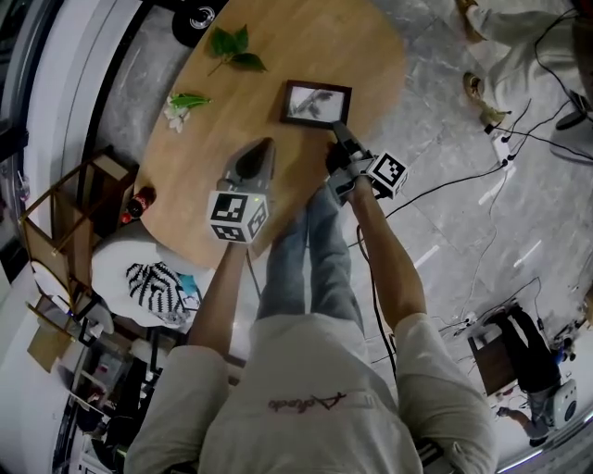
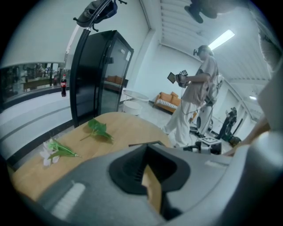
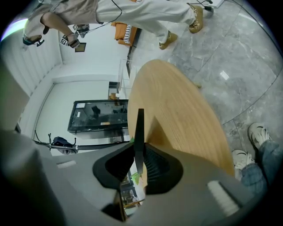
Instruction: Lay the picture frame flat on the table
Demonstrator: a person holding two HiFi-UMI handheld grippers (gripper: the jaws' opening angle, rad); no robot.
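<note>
The picture frame (image 1: 316, 103), dark brown with a grey picture, is over the far right part of the oval wooden table (image 1: 222, 213), its face turned up. My right gripper (image 1: 339, 132) is shut on the frame's near right corner. In the right gripper view the frame (image 3: 139, 132) shows edge-on, pinched between the ribbed pads. I cannot tell whether it rests on the wood. My left gripper (image 1: 262, 148) hangs over the table's middle, to the left of the frame and nearer to me, jaws together and holding nothing. From the left gripper view only the frame's thin dark edge (image 2: 146, 143) shows.
A green leaf sprig (image 1: 236, 46) and a white flower sprig (image 1: 183, 104) lie on the table's far left. A black round thing (image 1: 199, 18) sits at the far end. A wooden shelf (image 1: 69, 218) with a cola bottle (image 1: 139, 202) stands left. Cables (image 1: 482, 171) cross the floor at right.
</note>
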